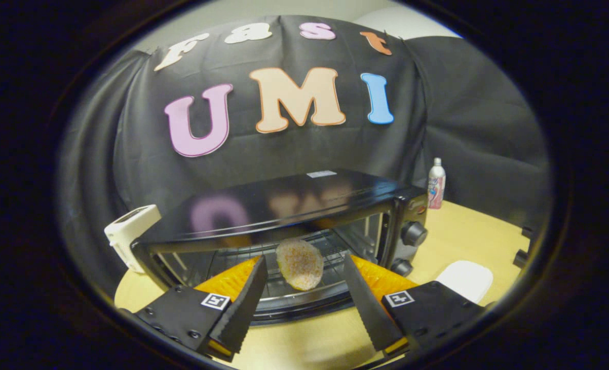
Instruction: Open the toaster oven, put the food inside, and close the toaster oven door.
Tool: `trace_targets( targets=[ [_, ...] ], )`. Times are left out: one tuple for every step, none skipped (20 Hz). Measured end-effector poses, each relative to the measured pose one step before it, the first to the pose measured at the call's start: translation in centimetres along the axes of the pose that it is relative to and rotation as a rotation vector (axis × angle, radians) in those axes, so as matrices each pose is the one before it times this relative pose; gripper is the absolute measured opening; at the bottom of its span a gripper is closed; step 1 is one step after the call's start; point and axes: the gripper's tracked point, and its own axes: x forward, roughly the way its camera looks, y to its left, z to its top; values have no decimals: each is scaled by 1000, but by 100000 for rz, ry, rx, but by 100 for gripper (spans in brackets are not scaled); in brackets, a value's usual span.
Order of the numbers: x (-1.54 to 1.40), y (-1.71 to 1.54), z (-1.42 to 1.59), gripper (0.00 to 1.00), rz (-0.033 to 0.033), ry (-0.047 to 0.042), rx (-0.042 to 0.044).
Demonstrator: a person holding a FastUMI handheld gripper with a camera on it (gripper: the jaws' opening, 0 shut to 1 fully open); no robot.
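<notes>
1. The tongs (304, 288) are spread wide, their two fingers (244, 303) apart and gripping nothing; the jaws angle inward toward each other over the desk (309, 339).
2. Between the fingertips, and a little beyond them, sits the food (300, 264): a round, flat, speckled pale-brown piece, tilted up on edge so its face shows. Neither finger touches it.
3. The food rests at the front of the toaster oven (284, 205), on or just above the wire rack (330, 246) in the open cavity. Whether it lies fully on the rack or partly on the front lip cannot be told.
4. The toaster oven is black with a glossy top. Its door is down, and the dark lower edge just ahead of the fingers looks like that lowered door (304, 306).
5. Two round knobs (414, 234) stand one above the other on the oven's right-hand panel.
6. A white boxy device (130, 236) stands just beside the oven's left corner.
7. A white flat object (466, 280) lies on the desk to the right of the oven, near the right finger's mount.
8. Farther back on the right, a small bottle (436, 183) with a white cap stands upright on the desk, close to the black cloth wall (479, 128).
</notes>
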Motion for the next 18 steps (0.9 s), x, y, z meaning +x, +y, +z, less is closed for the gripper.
trace_targets(
  targets=[
    [-975, 89, -104, 94, 734, -663, -2150],
    [-1056, 74, -218, 94, 390, -267, -2567],
    [-1036, -253, -424, 95, -737, 330, -2671],
    [-1113, -327, -451, 95, -1172, 780, -2088],
    [-1045, 83, -701, 95, 246, 1445, -1438],
    [-1146, 220, -649, 95, 809, 648, -755],
    [-1297, 146, -637, 95, 957, 350, -777],
    [-1069, 64, -790, 95, 649, 398, -722],
    [-1023, -264, -919, 95, -4, 771, -583],
    [-980, -120, -844, 95, 263, 701, -919],
    [-925, -116, -975, 95, 7, 1064, -1058],
    [-830, -232, -995, 95, -320, 1202, -1015],
    [-880, -39, -1181, 95, 309, 1355, -1282],
    [-920, 241, -1230, 95, 1165, 1757, -1791],
    [-842, 326, -1369, 96, 1543, 2204, -1635],
    [-903, 424, -727, 96, 1431, 271, -1477],
    [-486, 303, -573, 96, 911, 382, -1528],
    [-453, 57, -508, 96, -292, 610, -700]
  ],
)
